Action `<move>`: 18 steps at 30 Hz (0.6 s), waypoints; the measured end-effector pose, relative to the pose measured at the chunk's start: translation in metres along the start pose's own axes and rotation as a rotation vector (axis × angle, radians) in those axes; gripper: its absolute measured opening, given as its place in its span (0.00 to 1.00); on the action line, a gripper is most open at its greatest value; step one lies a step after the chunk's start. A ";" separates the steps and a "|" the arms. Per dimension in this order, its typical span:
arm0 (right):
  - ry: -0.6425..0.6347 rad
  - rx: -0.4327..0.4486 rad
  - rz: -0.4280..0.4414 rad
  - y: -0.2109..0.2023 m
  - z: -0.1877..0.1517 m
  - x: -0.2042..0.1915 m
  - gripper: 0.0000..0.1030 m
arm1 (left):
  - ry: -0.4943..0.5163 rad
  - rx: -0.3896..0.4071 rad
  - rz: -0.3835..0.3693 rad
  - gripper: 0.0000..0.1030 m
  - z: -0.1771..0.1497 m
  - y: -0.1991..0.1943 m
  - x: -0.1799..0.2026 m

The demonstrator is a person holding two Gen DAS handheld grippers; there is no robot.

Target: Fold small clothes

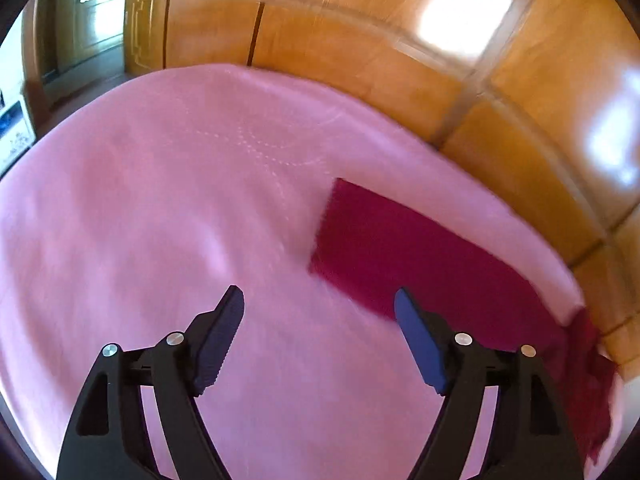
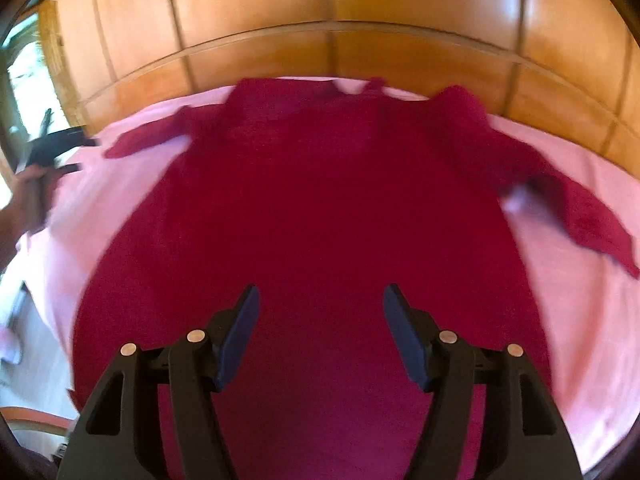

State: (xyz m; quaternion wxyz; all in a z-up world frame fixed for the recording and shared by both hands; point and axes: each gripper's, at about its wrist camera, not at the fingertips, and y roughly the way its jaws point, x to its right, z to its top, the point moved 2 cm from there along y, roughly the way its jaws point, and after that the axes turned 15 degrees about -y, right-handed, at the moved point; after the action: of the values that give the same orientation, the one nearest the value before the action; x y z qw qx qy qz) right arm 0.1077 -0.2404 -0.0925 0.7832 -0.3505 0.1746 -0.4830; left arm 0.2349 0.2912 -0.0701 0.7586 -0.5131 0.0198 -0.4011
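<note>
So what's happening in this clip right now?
A person with a handheld gripper in each hand is about to fold a dark red garment spread flat on a pink sheet, sleeves out to both sides, beside a wooden wall. The right gripper hovers open over the garment's lower part, gripping nothing. The left gripper is open too, over bare sheet beside the garment's edge. No fold is visible yet. Both views are motion-blurred.

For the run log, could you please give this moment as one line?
red garment: spread flat on pink sheet | left gripper: open, empty | right gripper: open, above garment
</note>
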 end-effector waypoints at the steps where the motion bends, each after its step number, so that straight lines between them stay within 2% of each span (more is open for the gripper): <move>1: -0.003 -0.004 0.015 0.006 0.002 -0.005 0.62 | 0.009 -0.001 0.032 0.74 0.005 0.013 0.003; 3: -0.007 -0.022 0.025 0.016 0.003 -0.010 0.62 | 0.013 0.000 0.079 0.73 0.013 0.034 0.007; 5: 0.016 -0.050 0.032 0.029 -0.002 -0.007 0.69 | 0.022 -0.005 0.090 0.53 0.016 0.049 0.010; 6: 0.028 -0.050 0.031 0.032 -0.004 -0.008 0.72 | 0.045 0.013 0.075 0.20 0.017 0.049 0.015; 7: 0.040 -0.043 0.035 0.034 -0.006 -0.006 0.78 | 0.064 0.004 0.051 0.04 0.016 0.047 0.020; 8: 0.046 -0.034 0.051 0.036 -0.009 -0.005 0.88 | 0.076 0.020 0.058 0.04 0.017 0.044 0.021; 11: -0.002 -0.031 0.051 0.044 -0.010 -0.013 0.96 | 0.089 0.088 0.052 0.03 0.027 0.018 0.006; 14: -0.033 -0.045 0.015 0.049 -0.007 -0.020 0.98 | 0.003 0.146 0.065 0.03 0.039 -0.016 -0.036; 16: -0.021 -0.049 0.012 0.051 -0.005 -0.020 0.98 | -0.033 0.193 0.120 0.03 0.047 -0.036 -0.073; 18: -0.011 -0.048 0.002 0.053 -0.001 -0.021 0.98 | -0.051 0.177 0.184 0.02 0.048 -0.038 -0.101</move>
State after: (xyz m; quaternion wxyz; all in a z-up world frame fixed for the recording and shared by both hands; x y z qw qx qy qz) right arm 0.1307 -0.2071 -0.1332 0.7761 -0.3717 0.1822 -0.4758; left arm 0.1656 0.3855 -0.0555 0.8347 -0.4501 0.0120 -0.3171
